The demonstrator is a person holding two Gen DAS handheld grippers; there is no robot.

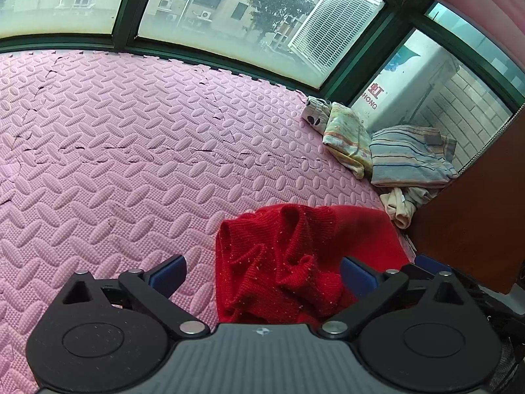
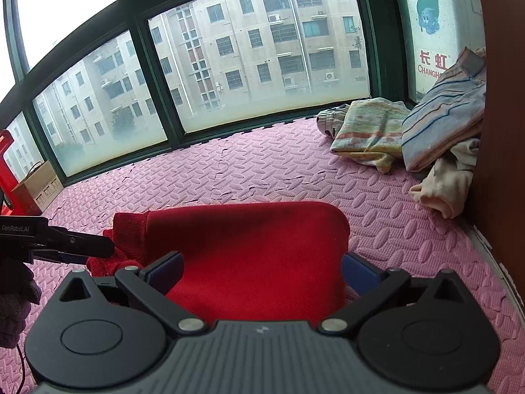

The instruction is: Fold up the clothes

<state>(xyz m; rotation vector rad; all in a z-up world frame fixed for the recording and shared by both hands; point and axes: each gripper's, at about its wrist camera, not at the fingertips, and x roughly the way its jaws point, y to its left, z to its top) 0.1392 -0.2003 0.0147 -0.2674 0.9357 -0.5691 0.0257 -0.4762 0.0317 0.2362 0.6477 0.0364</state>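
Observation:
A red knitted garment (image 1: 295,259) lies on the pink foam mat (image 1: 131,151), bunched and wrinkled at its left end. My left gripper (image 1: 262,277) is open, its blue pads wide apart over that bunched end. In the right wrist view the same garment (image 2: 249,256) looks folded and smooth, with a ribbed cuff at its left edge. My right gripper (image 2: 262,274) is open above the garment's near part. The left gripper (image 2: 98,251) shows at the left, its tips at the cuff.
Folded clothes are piled at the far right: a striped blue one (image 1: 410,157), a pale floral one (image 1: 347,134), a cream one (image 1: 403,203). A brown wooden panel (image 1: 475,216) stands at the right. Green-framed windows run along the back. A cardboard box (image 2: 36,184) sits far left.

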